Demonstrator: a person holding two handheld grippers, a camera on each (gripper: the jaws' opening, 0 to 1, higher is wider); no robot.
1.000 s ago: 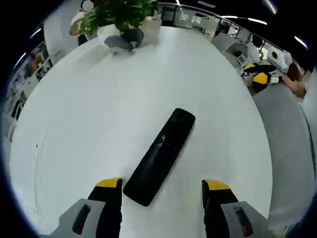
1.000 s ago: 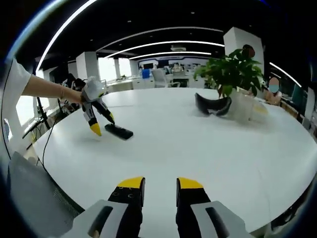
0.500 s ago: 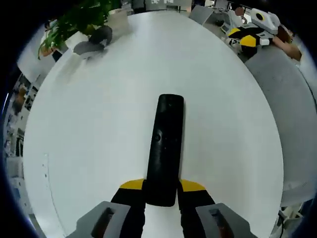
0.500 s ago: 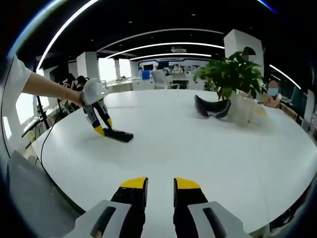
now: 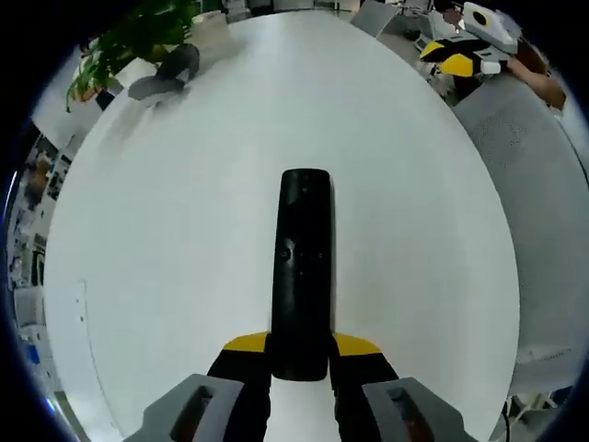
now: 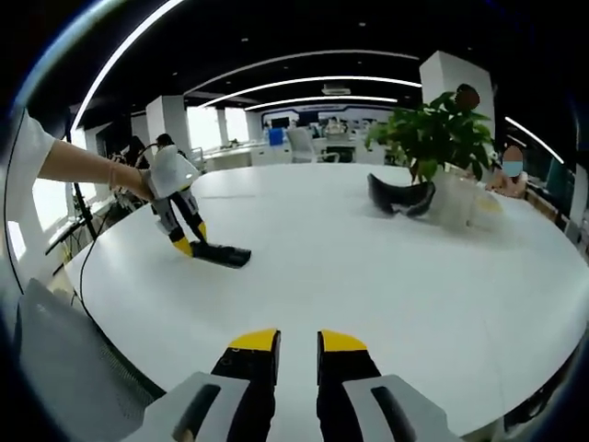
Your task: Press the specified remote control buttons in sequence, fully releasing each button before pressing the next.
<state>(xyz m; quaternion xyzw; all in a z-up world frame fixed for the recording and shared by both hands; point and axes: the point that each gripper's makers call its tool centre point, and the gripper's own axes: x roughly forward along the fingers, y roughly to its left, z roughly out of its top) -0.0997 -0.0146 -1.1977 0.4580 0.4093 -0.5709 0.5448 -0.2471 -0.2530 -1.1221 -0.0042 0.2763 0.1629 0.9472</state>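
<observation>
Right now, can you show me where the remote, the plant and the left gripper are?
remote (image 5: 300, 276): left gripper view, middle of its black top.
plant (image 6: 440, 133): right gripper view, green leaves.
left gripper (image 5: 300, 346): left gripper view, between its yellow tips, shut on the remote.

In the left gripper view, the left gripper (image 5: 301, 344) is rising from the bottom centre of the frame, its yellow-tipped jaws closing in on the near end of the remote (image 5: 302, 267) and touching it on both sides. In the right gripper view, that same gripper is sitting at the middle left, pointing down and to the right, with the person's hand (image 6: 158, 177) wrapping its top and a bare forearm (image 6: 78, 160) reaching in from the left edge. The right gripper (image 6: 298, 341) is showing at the bottom centre (jaws nearly together, a thin gap between them, gripping nothing).
</observation>
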